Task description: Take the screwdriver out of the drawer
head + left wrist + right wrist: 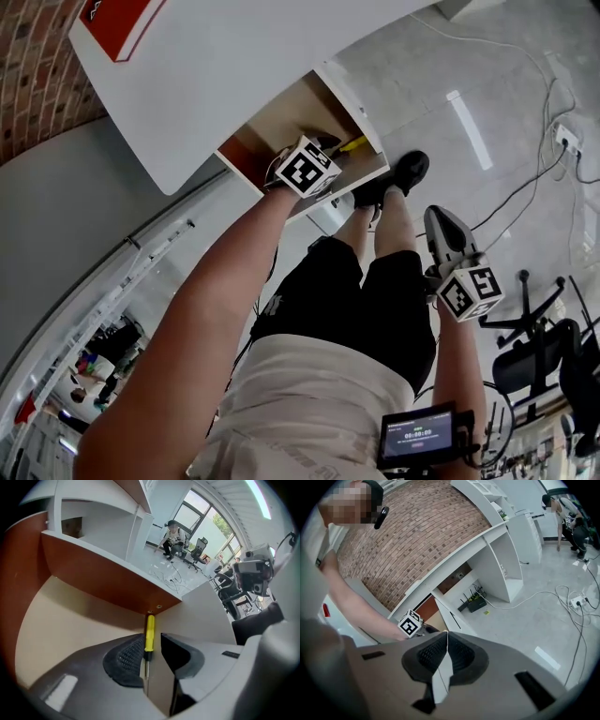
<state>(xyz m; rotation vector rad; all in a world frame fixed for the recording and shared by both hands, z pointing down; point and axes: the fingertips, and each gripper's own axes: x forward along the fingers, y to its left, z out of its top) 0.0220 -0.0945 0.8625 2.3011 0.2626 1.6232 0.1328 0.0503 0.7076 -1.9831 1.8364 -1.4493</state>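
- In the head view, the left gripper [326,150] is seen reaching into the open drawer [281,117] under the white desk [216,66]. The screwdriver [353,143], with its yellow handle, is seen just beside the gripper, near the drawer's far side wall. The right gripper [438,217] is held well apart from the drawer, beside the person's leg, above the grey floor [487,84].
- In the left gripper view, the jaws are seen standing apart. The screwdriver [149,632] lies on the drawer floor in the corner under the red-brown wall [108,581] and shows in the gap between the pads [126,656]. It is not pressed from both sides, so nothing is gripped.
- In the right gripper view, the jaws of the right gripper [447,634] are pressed together at the tips, and nothing is held between them. The left gripper's marker cube [410,624] is seen at the drawer [435,619].
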